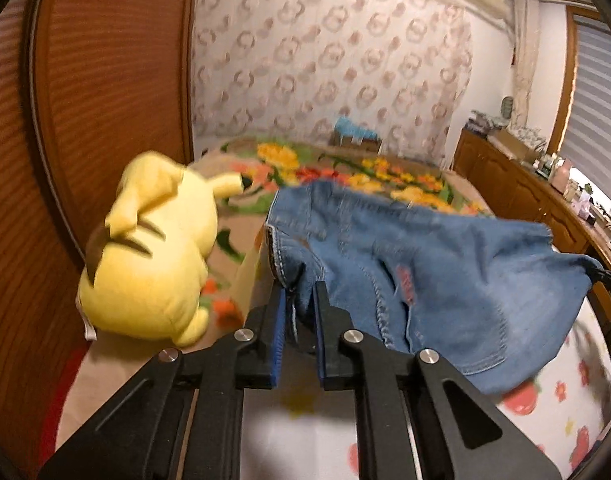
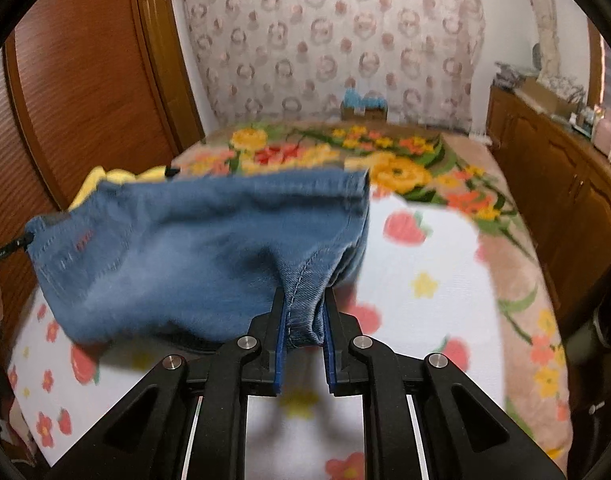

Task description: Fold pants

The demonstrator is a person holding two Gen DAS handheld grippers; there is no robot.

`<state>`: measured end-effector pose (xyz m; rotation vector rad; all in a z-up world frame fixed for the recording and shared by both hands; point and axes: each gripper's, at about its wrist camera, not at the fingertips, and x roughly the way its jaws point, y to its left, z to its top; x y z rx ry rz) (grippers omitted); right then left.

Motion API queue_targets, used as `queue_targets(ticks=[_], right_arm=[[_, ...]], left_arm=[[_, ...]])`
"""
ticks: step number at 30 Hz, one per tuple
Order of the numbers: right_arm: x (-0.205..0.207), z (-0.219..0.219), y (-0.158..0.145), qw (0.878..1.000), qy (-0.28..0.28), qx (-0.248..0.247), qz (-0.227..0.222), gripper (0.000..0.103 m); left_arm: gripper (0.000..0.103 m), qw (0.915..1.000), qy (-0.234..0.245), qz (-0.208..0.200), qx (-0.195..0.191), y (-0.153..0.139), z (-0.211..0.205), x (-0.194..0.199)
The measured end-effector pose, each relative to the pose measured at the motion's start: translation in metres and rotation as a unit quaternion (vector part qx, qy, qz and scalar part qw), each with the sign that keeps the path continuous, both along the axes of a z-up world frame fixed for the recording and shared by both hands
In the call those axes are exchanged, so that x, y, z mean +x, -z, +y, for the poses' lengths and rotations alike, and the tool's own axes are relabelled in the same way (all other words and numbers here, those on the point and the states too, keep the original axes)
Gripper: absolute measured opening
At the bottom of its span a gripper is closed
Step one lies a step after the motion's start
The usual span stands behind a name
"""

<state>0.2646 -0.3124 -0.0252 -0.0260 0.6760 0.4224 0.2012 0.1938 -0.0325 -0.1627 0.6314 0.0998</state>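
Blue denim pants (image 1: 433, 264) hang lifted above a bed, stretched between both grippers. In the left wrist view my left gripper (image 1: 299, 292) is shut on a seamed edge of the denim, which bunches between its blue pads. In the right wrist view my right gripper (image 2: 304, 300) is shut on another stitched edge of the pants (image 2: 193, 248), and the cloth spreads away to the left. The far tip of the other gripper shows at the pants' corner in each view. A red mark sits on the denim near a seam.
A yellow plush toy (image 1: 153, 252) lies on the bed left of the pants. The bed carries a white strawberry-print sheet (image 2: 421, 280) over a floral blanket (image 2: 401, 172). A wooden wardrobe (image 1: 105, 100) stands left, a wooden dresser (image 2: 553, 176) right, and a small blue-topped box (image 2: 363, 106) by the wall.
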Motion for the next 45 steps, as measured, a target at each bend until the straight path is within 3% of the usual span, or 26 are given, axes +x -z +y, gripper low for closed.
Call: queue_targets(ticks=[8,12,29,37,45], right_arm=[[-0.025,-0.016,-0.048,0.998,0.013,-0.016,-0.057,0.014],[-0.053,-0.033,-0.057,0.997,0.028,-0.015,-0.075,0.014],[-0.214,-0.074,-0.033,0.996,0.062,-0.025,-0.064,0.014],[-0.215,-0.079,-0.003,0.998,0.063,-0.009,-0.004,0.015],[-0.209,-0.095,0.005,0.996,0.082,0.000,0.031,0.018]], left_arm=[[0.012,0.9979,0.016,-0.062,0.012,-0.057,-0.026,-0.014],[0.012,0.9967,0.029,-0.076,0.008,-0.065,-0.037,-0.034],[0.012,0.9944,0.077,-0.072,0.001,-0.039,-0.081,-0.150],[0.012,0.9965,0.081,-0.012,0.017,0.008,-0.092,-0.163],[0.014,0.9966,0.071,0.021,0.035,0.029,-0.094,-0.173]])
